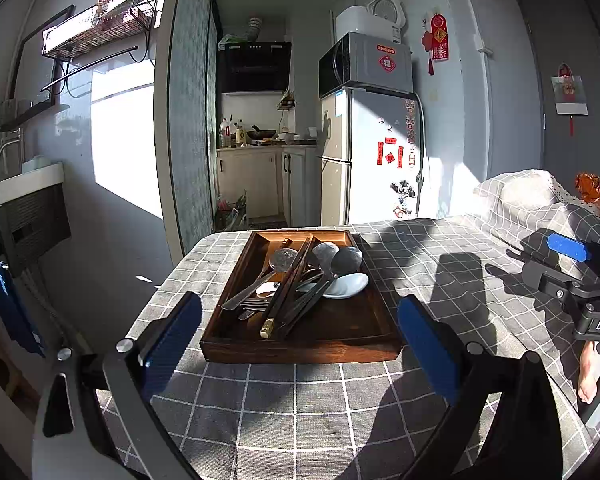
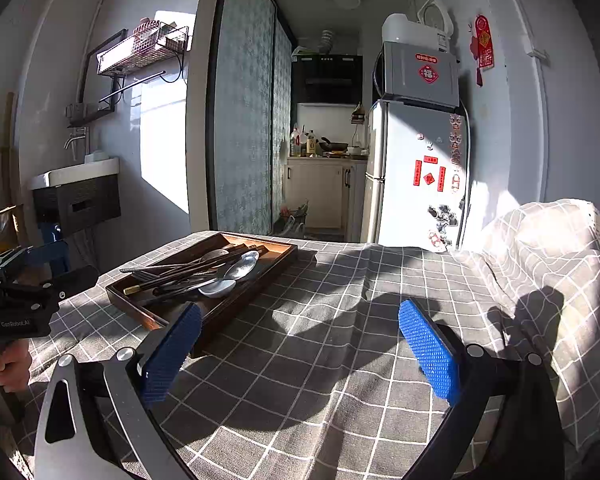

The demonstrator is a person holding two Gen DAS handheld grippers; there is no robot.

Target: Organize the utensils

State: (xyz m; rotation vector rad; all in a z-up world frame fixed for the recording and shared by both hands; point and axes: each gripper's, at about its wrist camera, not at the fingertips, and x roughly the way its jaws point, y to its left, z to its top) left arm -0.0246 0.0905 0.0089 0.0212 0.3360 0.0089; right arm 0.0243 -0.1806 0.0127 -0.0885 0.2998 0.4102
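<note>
Both grippers hang open over the checked cloth, utensils piled in the wooden tray.

Nearest the left wrist camera, the left gripper (image 1: 300, 344) has its blue-padded fingers (image 1: 172, 344) spread wide and empty over the desk (image 1: 300, 412), which wears a grey checked tablecloth; the wooden tray (image 1: 300, 344) sits straight ahead at 12 o'clock between them. In the tray, metal spoons (image 1: 284, 260), dark chopsticks (image 1: 292, 284), a fork (image 1: 254, 306) and a white ceramic spoon (image 1: 348, 284) lie in a crossed heap. The right gripper (image 2: 300, 354), fingers likewise wide apart and holding nothing, hovers over bare cloth, with the tray at its 10 o'clock. A fridge (image 1: 376, 160) topped by a microwave (image 1: 368, 64) stands behind.
</note>
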